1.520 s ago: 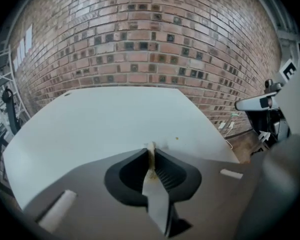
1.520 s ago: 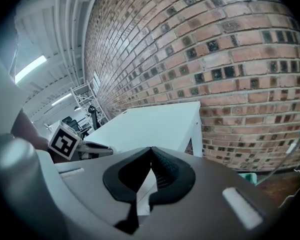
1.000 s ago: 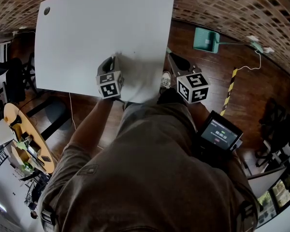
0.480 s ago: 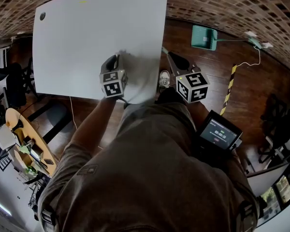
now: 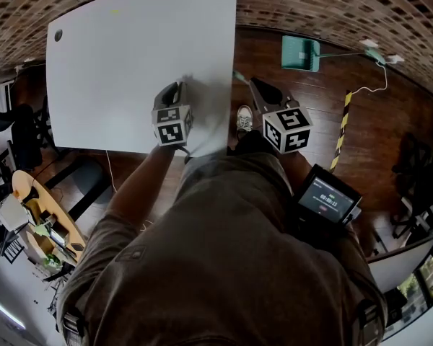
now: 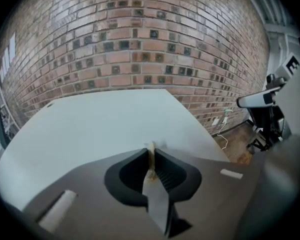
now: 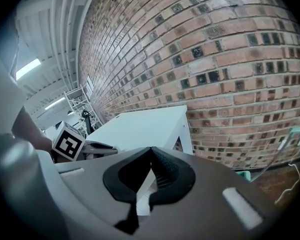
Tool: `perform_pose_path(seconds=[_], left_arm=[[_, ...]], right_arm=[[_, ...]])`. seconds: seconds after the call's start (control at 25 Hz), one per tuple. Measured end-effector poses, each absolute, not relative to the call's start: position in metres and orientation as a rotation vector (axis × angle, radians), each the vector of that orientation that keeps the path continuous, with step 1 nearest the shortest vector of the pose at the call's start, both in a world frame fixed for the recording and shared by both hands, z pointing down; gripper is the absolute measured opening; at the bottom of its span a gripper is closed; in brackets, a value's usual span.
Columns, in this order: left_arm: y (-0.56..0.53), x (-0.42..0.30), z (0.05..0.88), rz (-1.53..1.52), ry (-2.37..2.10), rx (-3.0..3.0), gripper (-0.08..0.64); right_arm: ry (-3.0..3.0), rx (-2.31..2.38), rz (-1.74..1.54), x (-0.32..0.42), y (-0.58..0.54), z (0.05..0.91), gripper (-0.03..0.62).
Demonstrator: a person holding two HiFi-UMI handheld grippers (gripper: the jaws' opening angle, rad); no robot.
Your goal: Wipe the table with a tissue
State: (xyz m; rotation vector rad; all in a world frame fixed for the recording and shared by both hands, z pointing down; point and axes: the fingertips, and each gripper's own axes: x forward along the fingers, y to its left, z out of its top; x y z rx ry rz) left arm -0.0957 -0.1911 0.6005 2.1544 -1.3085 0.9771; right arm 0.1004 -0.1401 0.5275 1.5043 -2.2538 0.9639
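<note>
The white table (image 5: 123, 63) fills the upper left of the head view. My left gripper (image 5: 179, 87) lies low over its near right part, close to the right edge. In the left gripper view the jaws (image 6: 151, 149) are shut on a thin pale strip of tissue (image 6: 151, 157) that pokes out at the tips over the table (image 6: 100, 129). In the head view the tissue hardly shows against the white top. My right gripper (image 5: 255, 85) hangs beside the table, off its right edge and above the floor. Its jaws (image 7: 151, 150) are shut with nothing between them.
A teal dustpan (image 5: 300, 52), a white cable with plug (image 5: 379, 52) and a yellow-black floor strip (image 5: 341, 132) lie on the wooden floor at the right. A brick wall (image 6: 140, 39) stands behind the table. A screen device (image 5: 328, 202) hangs at the person's waist. Chairs and a cluttered desk (image 5: 40, 222) are at the left.
My left gripper has slid to the right over the table top, nearer the right edge, with the tissue still pinched. The right gripper has stayed where it was.
</note>
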Motion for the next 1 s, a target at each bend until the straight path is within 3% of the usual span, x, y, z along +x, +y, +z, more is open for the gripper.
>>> perform_pose_path(seconds=[1.0], left_arm=[[-0.152, -0.083, 0.602, 0.975, -1.22, 2.204, 0.038]], right_arm=[[-2.263, 1.476, 0.937, 0.087, -0.118, 0.522, 0.012]])
